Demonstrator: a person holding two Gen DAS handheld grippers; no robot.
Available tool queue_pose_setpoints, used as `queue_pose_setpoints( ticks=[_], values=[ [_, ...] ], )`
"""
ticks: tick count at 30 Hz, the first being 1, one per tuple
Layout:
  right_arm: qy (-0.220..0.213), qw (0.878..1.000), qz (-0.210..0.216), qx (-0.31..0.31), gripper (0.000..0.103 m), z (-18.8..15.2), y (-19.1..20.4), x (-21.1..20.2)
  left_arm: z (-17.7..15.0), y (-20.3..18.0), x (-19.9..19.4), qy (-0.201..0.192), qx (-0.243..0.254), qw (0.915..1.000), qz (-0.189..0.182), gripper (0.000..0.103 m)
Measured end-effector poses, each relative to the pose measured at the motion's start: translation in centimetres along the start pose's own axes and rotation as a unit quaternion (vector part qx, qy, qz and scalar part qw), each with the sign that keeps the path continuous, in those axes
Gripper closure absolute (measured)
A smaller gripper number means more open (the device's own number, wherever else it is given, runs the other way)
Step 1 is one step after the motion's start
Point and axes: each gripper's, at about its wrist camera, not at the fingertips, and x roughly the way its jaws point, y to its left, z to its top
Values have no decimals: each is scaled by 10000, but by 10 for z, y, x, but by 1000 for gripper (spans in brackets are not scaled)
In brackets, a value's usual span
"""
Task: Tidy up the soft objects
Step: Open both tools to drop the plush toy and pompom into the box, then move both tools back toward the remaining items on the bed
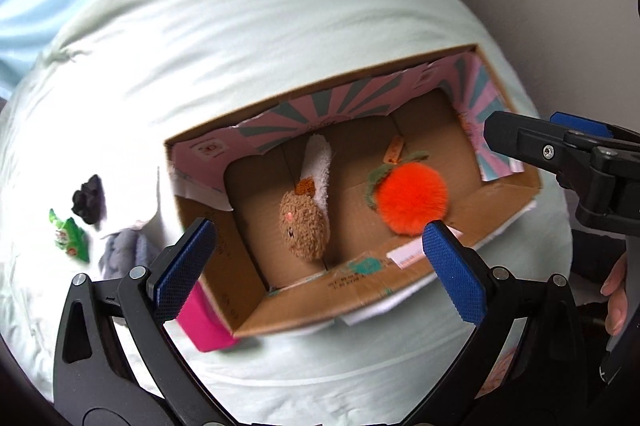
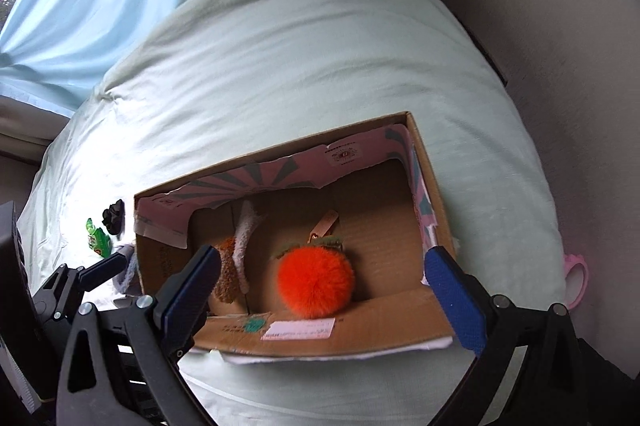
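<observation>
An open cardboard box point(image 1: 404, 268) point(image 2: 360, 338) sits on a pale green duvet. Inside lie a fluffy orange pom-pom fruit point(image 1: 412, 200) point(image 2: 316, 282) with a tag and a brown plush point(image 1: 304, 226) point(image 2: 226, 276) with a white fuzzy part. My left gripper point(image 1: 316, 266) is open and empty above the box's near wall. My right gripper point(image 2: 320, 302) is open and empty over the box's near side; it also shows in the left wrist view point(image 1: 532, 142). Left of the box lie a black scrunchie point(image 1: 88, 200) point(image 2: 113, 216), a green soft item point(image 1: 70, 240) point(image 2: 97, 238) and a grey cloth point(image 1: 124, 252).
A pink object point(image 1: 202, 322) lies against the box's near left corner. Light blue curtains point(image 2: 100, 6) hang at the back left. A pink item point(image 2: 576, 278) sits at the duvet's right edge. The duvet point(image 2: 320, 46) stretches wide behind the box.
</observation>
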Motion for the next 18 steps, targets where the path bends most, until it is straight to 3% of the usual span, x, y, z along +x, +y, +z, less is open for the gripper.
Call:
queue_pose_setpoints(
  ticks=[7, 12, 18],
  values=[
    [-405, 9989, 9, -245, 2, -20, 24, -61, -22, 12, -68, -557, -313, 9980, -30, 0],
    [-744, 9957, -63, -549, 2, -35, 47, -100, -45, 41, -117, -901, -727, 9931, -211, 0],
    [-1026, 9900, 0, -965, 2, -55, 86, -141, -86, 77, -181, -1483, -999, 9836, 228, 0]
  ],
)
